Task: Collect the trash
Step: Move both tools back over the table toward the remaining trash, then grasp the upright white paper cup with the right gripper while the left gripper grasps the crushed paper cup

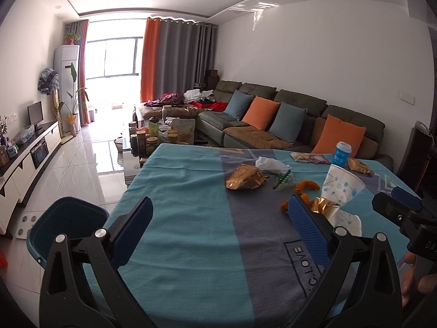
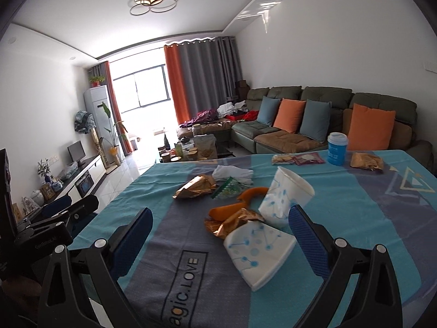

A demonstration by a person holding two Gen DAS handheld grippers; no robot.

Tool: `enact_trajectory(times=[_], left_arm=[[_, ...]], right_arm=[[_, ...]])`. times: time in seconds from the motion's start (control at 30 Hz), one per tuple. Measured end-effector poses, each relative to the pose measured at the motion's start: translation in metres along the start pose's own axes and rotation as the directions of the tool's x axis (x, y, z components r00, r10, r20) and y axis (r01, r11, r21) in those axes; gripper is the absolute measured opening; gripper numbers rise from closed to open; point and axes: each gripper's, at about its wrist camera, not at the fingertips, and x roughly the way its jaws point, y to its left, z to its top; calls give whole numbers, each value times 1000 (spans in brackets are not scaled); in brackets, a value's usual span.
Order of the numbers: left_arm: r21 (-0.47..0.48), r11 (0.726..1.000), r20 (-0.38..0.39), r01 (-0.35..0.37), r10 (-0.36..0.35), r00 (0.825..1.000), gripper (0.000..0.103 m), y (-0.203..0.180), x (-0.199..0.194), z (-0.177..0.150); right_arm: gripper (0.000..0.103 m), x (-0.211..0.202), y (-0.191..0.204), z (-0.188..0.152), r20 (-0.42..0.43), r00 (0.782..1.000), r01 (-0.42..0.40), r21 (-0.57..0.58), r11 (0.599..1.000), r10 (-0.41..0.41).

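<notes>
Trash lies on the table's blue cloth (image 2: 382,232): a flattened paper cup (image 2: 259,251), a second crushed cup (image 2: 286,194), gold foil wrappers (image 2: 196,188) (image 2: 235,221), orange peel (image 2: 226,209), a white tissue (image 2: 232,173) and a small green packet (image 2: 228,190). My right gripper (image 2: 220,225) is open, its blue pads standing either side of the flattened cup and foil, just short of them. My left gripper (image 1: 218,218) hovers open over bare cloth, left of the pile; its right pad (image 1: 306,227) covers part of the peel (image 1: 308,186). A blue bin (image 1: 65,224) stands on the floor by the table's left edge.
At the table's far edge are a blue lidded cup (image 2: 337,149), two snack packets (image 2: 297,160) and a gold bag (image 2: 366,161). Behind it stand a sofa (image 2: 327,125) with cushions and a cluttered coffee table (image 1: 153,136). A TV cabinet (image 1: 27,161) lines the left wall.
</notes>
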Motion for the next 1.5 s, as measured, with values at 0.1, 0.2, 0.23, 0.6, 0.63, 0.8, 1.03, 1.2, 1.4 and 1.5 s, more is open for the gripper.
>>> enact_trajectory(times=[0.1,0.2,0.23,0.6,0.63,0.8,1.03,1.2,1.4,1.5], left_arm=[[17,999,-9,40,-40,999,97,-14,2,-3],[45,996,-8,77,-77,997,97,-29,0,-7],[51,995,-6,84,-84,996,97,-33,-1,-8],[99,983,-13,155,-155,988,97,-62,-2,-14],[105,981,-17,163,-162,987,97,-65,-1,-14],[150,961,-55,231,-226,973,97,-90,12,-20],[247,920,-119,304,-283,952,97,-126,41,-36],[305,883,-167,358,-320,932,97,-148,64,-45],[367,836,-211,407,-352,912,97,-172,85,-52],[393,811,-237,433,-365,900,97,-182,95,-54]], right_arm=[[96,-9,-12,-6,0,999,36,20,999,-36],[96,-16,-25,-12,1,997,75,40,996,-75],[96,-18,-29,-13,0,996,86,48,995,-87],[96,-33,-47,-17,12,992,121,98,988,-123],[96,-33,-48,-16,11,992,122,102,987,-124],[96,-21,-62,-12,-8,993,115,126,985,-114],[96,13,-89,1,-68,994,97,176,980,-86],[96,42,-104,11,-123,991,74,191,979,-51],[93,76,-111,24,-174,985,35,192,981,-1],[88,92,-112,26,-208,977,2,206,979,42]])
